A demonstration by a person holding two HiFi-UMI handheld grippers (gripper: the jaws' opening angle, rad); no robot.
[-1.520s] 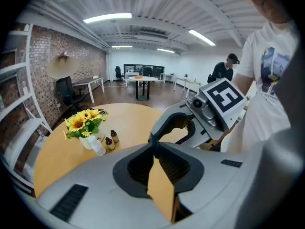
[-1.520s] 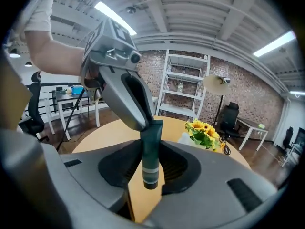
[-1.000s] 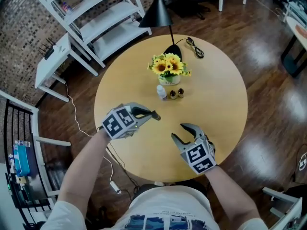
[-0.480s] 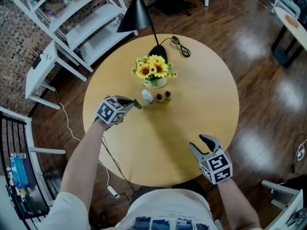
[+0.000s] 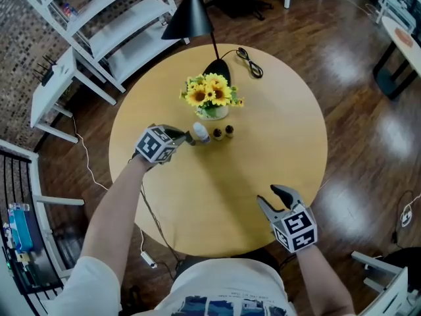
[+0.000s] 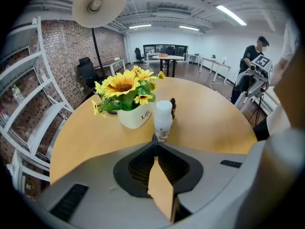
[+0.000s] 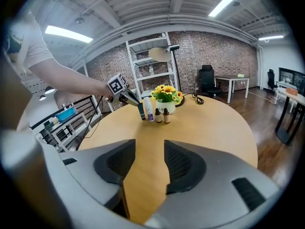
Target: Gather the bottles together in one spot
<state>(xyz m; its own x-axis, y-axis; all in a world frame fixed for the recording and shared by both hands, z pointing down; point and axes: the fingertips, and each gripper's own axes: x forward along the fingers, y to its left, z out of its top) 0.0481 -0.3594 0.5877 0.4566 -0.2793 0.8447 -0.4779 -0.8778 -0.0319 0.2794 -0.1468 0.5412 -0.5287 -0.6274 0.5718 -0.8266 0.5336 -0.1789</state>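
On the round wooden table (image 5: 276,124), a white bottle (image 5: 200,133) stands in front of a pot of sunflowers (image 5: 212,110), with two small brown bottles (image 5: 218,134) (image 5: 229,131) to its right. My left gripper (image 5: 189,137) is shut, with nothing visible between the jaws. Its dark tips stand close against the white bottle's left side; I cannot tell whether they touch. In the left gripper view the white bottle (image 6: 163,119) rises just beyond the closed tips (image 6: 155,138). My right gripper (image 5: 266,194) hangs open and empty near the table's front edge, well away from the bottles (image 7: 149,109).
A black lamp (image 5: 191,22) leans over the table from its base (image 5: 219,71) behind the flowers, and its coiled cable (image 5: 250,61) lies at the far side. White shelving (image 5: 112,25) stands beyond the table on the left. Wooden floor surrounds the table.
My left gripper, still shut, has moved across the table to the white bottle's left side. The right gripper drew back to the right, toward the near edge, then held still.
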